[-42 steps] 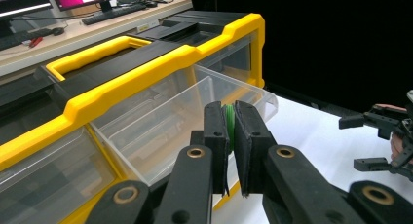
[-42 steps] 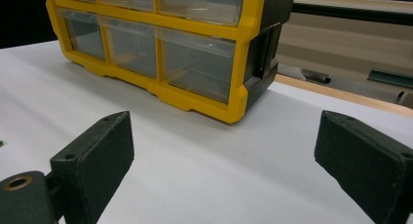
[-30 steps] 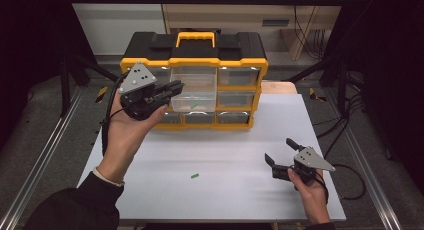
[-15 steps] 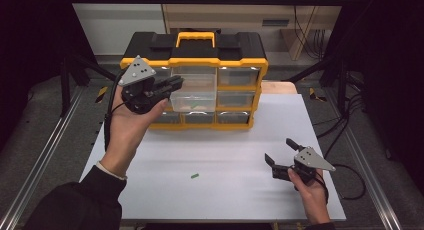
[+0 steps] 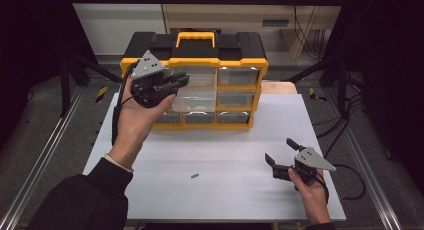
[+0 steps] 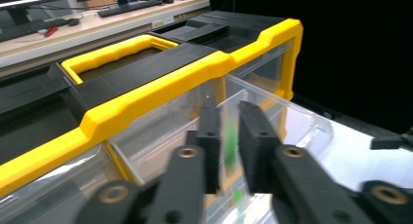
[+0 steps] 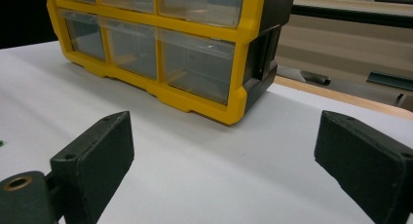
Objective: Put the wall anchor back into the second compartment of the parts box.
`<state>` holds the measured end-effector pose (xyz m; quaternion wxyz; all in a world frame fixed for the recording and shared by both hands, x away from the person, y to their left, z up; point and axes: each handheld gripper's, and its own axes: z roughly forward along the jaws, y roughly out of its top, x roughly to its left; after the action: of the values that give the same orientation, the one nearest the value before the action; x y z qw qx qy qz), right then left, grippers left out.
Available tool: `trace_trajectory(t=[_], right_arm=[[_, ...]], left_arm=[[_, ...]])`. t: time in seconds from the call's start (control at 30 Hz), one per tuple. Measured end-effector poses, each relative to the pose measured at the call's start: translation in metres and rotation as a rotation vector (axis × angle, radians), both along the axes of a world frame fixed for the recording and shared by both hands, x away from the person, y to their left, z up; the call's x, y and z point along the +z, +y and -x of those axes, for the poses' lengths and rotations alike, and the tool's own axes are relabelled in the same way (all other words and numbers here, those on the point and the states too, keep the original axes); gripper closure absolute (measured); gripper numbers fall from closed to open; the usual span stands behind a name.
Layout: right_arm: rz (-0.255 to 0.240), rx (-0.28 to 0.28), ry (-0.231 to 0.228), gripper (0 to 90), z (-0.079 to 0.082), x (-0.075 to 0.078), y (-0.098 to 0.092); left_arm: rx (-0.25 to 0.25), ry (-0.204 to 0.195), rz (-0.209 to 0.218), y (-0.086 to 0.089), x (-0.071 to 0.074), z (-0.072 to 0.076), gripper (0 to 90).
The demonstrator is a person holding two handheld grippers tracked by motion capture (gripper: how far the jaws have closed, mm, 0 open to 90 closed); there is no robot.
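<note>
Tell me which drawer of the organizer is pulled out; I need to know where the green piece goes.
The middle drawer of the yellow organizer, below the left gripper. It juts out in front; the other clear drawers sit flush.

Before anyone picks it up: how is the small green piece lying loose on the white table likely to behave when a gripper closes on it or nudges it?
The green piece looks tiny and thin, so it is probably very light and would skid across the smooth white table at a nudge. It lies flat, so tipping seems unlikely, but the wide pads of the right gripper may struggle to get under it. Its stiffness is too small to judge.
</note>
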<state>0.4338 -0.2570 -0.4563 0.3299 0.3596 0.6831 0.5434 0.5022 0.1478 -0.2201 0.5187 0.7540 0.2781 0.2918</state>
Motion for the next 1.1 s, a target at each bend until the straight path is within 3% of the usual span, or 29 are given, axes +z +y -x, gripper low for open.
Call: trace_trajectory(t=[0.23,0.43,0.67,0.83,1.1], right_arm=[[0.005,-0.002,0.006,7.4,0.0,0.0,-0.001],[0.002,0.0,0.002,7.4,0.0,0.0,0.0],[0.004,-0.004,0.002,7.3,0.0,0.0,-0.001],[0.002,-0.006,0.003,7.3,0.0,0.0,-0.001],[0.013,-0.006,0.007,7.3,0.0,0.0,-0.001]], left_arm=[[0.001,-0.082,0.023,-0.001,0.008,0.018,55.8],[-0.031,-0.115,0.023,-0.005,0.009,0.041,42.7],[-0.034,-0.071,0.042,-0.002,-0.012,0.06,24.5],[-0.064,-0.054,0.006,-0.004,-0.024,0.071,18.2],[-0.111,-0.017,0.005,-0.006,-0.045,0.081,12.4]])
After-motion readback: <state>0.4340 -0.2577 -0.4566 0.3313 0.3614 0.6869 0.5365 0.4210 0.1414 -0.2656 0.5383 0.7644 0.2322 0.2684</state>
